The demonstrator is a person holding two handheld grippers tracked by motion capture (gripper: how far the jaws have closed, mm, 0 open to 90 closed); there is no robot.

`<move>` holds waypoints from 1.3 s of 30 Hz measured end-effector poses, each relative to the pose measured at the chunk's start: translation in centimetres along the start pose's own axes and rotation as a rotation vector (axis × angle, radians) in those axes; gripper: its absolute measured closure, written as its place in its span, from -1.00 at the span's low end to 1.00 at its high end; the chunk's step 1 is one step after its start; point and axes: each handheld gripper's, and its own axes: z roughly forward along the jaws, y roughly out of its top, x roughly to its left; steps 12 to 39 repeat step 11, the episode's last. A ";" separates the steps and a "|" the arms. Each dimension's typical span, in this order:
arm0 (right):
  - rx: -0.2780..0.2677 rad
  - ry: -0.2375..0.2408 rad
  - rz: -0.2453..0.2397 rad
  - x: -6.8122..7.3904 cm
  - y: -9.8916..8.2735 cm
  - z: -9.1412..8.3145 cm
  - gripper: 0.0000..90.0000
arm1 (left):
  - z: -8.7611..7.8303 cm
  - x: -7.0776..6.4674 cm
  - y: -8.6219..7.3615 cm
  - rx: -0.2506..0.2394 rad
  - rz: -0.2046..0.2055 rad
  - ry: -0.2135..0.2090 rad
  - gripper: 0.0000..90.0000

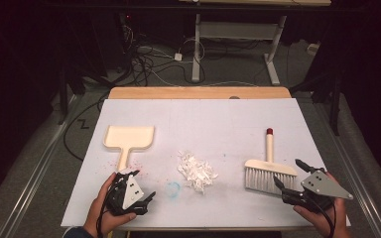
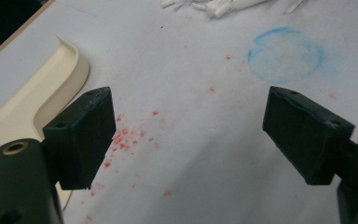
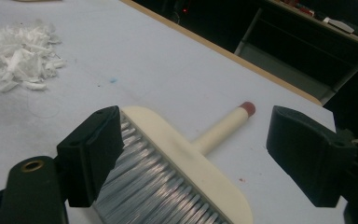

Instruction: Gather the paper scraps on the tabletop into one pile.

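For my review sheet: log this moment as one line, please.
left claw: open, beside dustpan handle | right claw: open, at brush bristles | paper scraps: piled mid-table, unswept

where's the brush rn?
High view: brush lies flat on the table's right side, right of the paper scraps, bristles just ahead of the open right gripper.

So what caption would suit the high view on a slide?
Hand-held right gripper, fingers open, nears brush; paper scraps and dustpan wait.
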 end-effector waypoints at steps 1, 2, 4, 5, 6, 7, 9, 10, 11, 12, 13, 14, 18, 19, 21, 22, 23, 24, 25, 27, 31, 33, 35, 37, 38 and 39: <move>0.000 -0.001 0.003 0.0 0.0 0.1 -0.57 | 0.0 0.0 0.0 0.003 0.001 0.000 -0.64; 0.003 -0.001 0.003 -0.1 0.0 0.1 -0.57 | 0.1 0.1 0.0 0.002 0.001 -0.002 -0.64; 0.011 0.002 0.001 0.0 -0.1 0.2 -0.57 | 0.2 0.1 0.1 0.004 0.000 -0.001 -0.64; 0.014 -0.003 0.000 0.0 -0.1 0.2 -0.57 | 0.2 0.1 0.1 0.004 -0.001 -0.002 -0.64; 0.013 -0.004 0.001 0.0 -0.1 0.2 -0.57 | 0.2 0.1 0.1 0.002 -0.001 -0.002 -0.64; 0.012 -0.001 0.004 0.0 -0.2 0.1 -0.57 | 0.2 0.1 0.2 0.001 0.000 -0.002 -0.64; 0.016 -0.002 0.001 0.0 -0.2 0.1 -0.57 | 0.3 0.1 0.2 0.001 0.001 -0.001 -0.64; 0.017 -0.002 -0.003 0.0 -0.2 0.1 -0.57 | 0.4 0.2 0.3 0.000 0.000 -0.001 -0.64; 0.019 -0.002 -0.004 0.1 -0.2 0.1 -0.57 | 0.4 0.2 0.3 -0.002 -0.002 -0.001 -0.64; 0.019 -0.002 -0.004 0.1 -0.2 0.1 -0.57 | 0.4 0.2 0.3 -0.002 -0.002 -0.001 -0.64; 0.019 -0.002 -0.004 0.1 -0.2 0.1 -0.57 | 0.4 0.2 0.3 -0.002 -0.002 -0.001 -0.64; 0.019 -0.002 -0.004 0.1 -0.2 0.1 -0.57 | 0.4 0.2 0.3 -0.002 -0.002 -0.001 -0.64; 0.019 -0.002 -0.004 0.1 -0.2 0.1 -0.57 | 0.4 0.2 0.3 -0.002 -0.002 -0.001 -0.64; 0.019 -0.002 -0.004 0.1 -0.2 0.1 -0.57 | 0.4 0.2 0.3 -0.002 -0.002 -0.001 -0.64; 0.019 -0.002 -0.004 0.1 -0.2 0.1 -0.57 | 0.4 0.2 0.3 -0.002 -0.002 -0.001 -0.64; 0.019 -0.002 -0.004 0.1 -0.2 0.1 -0.57 | 0.4 0.2 0.3 -0.002 -0.002 -0.001 -0.64; 0.019 -0.002 -0.004 0.1 -0.2 0.1 -0.57 | 0.4 0.2 0.3 -0.002 -0.002 -0.001 -0.64; 0.019 -0.002 -0.004 0.1 -0.2 0.1 -0.57 | 0.4 0.2 0.3 -0.002 -0.002 -0.001 -0.64; 0.019 -0.002 -0.004 0.1 -0.2 0.1 -0.57 | 0.4 0.2 0.3 -0.002 -0.002 -0.001 -0.64; 0.019 -0.002 -0.004 0.1 -0.2 0.1 -0.57 | 0.4 0.2 0.3 -0.002 -0.002 -0.001 -0.64; 0.019 -0.002 -0.004 0.1 -0.2 0.1 -0.57 | 0.4 0.2 0.3 -0.002 -0.002 -0.001 -0.64; 0.019 -0.002 -0.004 0.1 -0.2 0.1 -0.57 | 0.4 0.2 0.3 -0.002 -0.002 -0.001 -0.64; 0.019 -0.002 -0.004 0.1 -0.2 0.1 -0.57 | 0.4 0.2 0.3 -0.002 -0.002 -0.001 -0.64; 0.019 -0.002 -0.004 0.1 -0.2 0.1 -0.57 | 0.4 0.2 0.3 -0.002 -0.002 -0.001 -0.64; 0.019 -0.002 -0.004 0.1 -0.2 0.1 -0.57 | 0.4 0.2 0.3 -0.002 -0.002 -0.001 -0.64; 0.019 -0.002 -0.004 0.1 -0.2 0.1 -0.57 | 0.4 0.2 0.3 -0.002 -0.002 -0.001 -0.64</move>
